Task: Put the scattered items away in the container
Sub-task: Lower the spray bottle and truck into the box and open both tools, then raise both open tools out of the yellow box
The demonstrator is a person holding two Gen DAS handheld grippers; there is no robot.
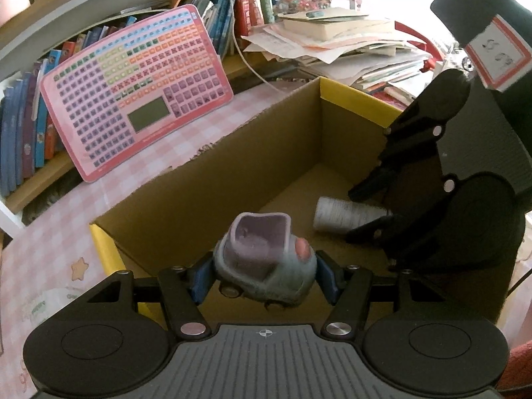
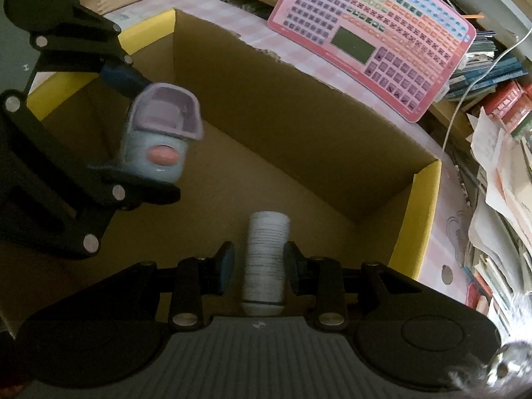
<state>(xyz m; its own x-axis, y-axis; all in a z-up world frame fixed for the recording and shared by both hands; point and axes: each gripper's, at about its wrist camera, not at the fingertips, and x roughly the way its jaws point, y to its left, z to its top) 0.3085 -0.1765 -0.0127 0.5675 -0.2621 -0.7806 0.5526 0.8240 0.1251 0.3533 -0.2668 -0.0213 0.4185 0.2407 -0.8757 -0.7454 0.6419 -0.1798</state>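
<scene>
A brown cardboard box [image 1: 266, 153] with yellow outer walls stands on the pink checked table; it also shows in the right wrist view [image 2: 299, 106]. My left gripper [image 1: 264, 277] is shut on a grey-blue toy car [image 1: 266, 266] with a lilac seat, held over the box's near end; the car also shows in the right wrist view [image 2: 159, 139]. My right gripper [image 2: 259, 266] is inside the box with its fingers either side of a white ribbed spool [image 2: 266, 256], with small gaps at each pad. The spool [image 1: 345, 216] lies on the box floor.
A pink keyboard-style toy board [image 1: 133, 89] leans against the bookshelf behind the box. A pile of papers and books [image 1: 332, 43] lies at the box's far side. A white cable [image 1: 246, 60] hangs down near it.
</scene>
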